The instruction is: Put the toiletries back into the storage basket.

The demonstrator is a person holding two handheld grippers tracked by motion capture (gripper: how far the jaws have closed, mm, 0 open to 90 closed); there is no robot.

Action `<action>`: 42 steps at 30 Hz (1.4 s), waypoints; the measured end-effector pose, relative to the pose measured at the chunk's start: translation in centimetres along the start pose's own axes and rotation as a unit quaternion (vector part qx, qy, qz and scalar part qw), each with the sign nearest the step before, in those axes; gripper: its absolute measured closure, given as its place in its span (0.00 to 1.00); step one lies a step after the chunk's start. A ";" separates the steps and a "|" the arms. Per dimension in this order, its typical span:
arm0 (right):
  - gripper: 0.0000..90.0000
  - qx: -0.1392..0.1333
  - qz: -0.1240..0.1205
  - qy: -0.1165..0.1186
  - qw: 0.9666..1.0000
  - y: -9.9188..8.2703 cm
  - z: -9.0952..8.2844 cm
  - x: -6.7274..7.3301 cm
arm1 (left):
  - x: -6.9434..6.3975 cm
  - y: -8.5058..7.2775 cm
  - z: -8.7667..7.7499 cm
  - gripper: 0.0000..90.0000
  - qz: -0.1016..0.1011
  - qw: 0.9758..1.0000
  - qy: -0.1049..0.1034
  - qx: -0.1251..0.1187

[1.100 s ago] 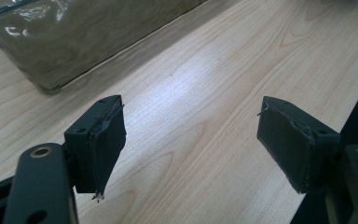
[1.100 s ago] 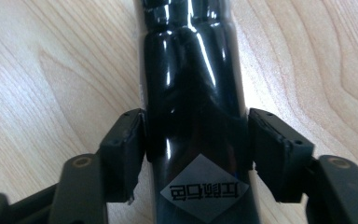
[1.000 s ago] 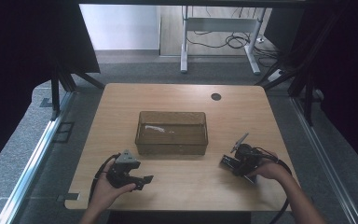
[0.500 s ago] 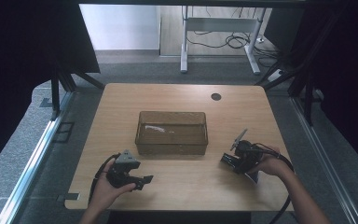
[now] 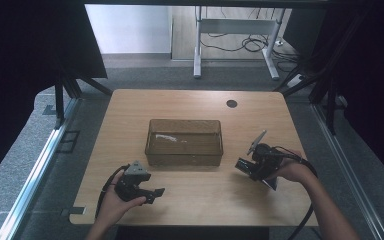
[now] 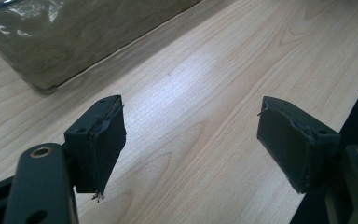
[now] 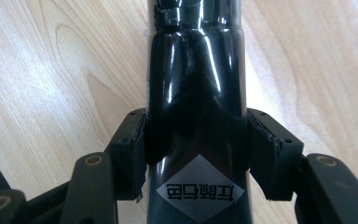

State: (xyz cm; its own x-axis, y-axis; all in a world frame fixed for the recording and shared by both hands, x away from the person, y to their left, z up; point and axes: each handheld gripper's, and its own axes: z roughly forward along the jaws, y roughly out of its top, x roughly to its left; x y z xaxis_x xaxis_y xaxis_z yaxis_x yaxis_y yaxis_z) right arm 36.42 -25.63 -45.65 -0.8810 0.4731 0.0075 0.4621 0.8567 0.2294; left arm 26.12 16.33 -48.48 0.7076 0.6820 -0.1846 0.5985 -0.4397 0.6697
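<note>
My right gripper (image 5: pixel 250 167) (image 7: pixel 196 140) is shut on a glossy black object (image 7: pixel 196 70) that carries a silver diamond-shaped label. It sits between both pads and runs forward over the wood; I cannot tell what kind of object it is. The gripper is held just off the table, to the right of a clear brownish tub (image 5: pixel 184 142). My left gripper (image 5: pixel 156 192) (image 6: pixel 191 123) rests near the front edge, below the tub's left corner. It stands open with bare wood between its pads. The tub (image 6: pixel 74 37) lies just ahead of it.
The wooden table (image 5: pixel 190 205) has a small black round hole (image 5: pixel 231 103) at the back right. A pale streak (image 5: pixel 162 137) shows inside the tub. A white desk frame and cables stand on the floor beyond the table.
My right gripper has shifted slightly left and away from the front edge with the black object in it. The left gripper has stayed put.
</note>
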 end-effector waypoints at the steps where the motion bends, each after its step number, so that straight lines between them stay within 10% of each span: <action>1: 0.49 -0.002 -0.003 0.000 1.000 0.1 -0.1 -0.1 | 0.0 0.0 0.0 0.27 -0.001 1.000 0.000 0.000; 42: 0.49 -0.030 -0.045 -0.001 0.999 7.3 -5.3 -2.3 | 0.0 -0.1 0.4 0.27 0.000 1.000 -0.005 0.004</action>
State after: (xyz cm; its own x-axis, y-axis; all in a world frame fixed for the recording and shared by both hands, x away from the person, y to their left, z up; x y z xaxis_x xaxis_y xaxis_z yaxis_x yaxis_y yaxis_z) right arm 41.30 -21.58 -38.86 -0.9181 0.3959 -0.0166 0.3748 0.8813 0.2877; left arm 26.23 16.16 -48.78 0.7118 0.6757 -0.1920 0.6011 -0.4445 0.6642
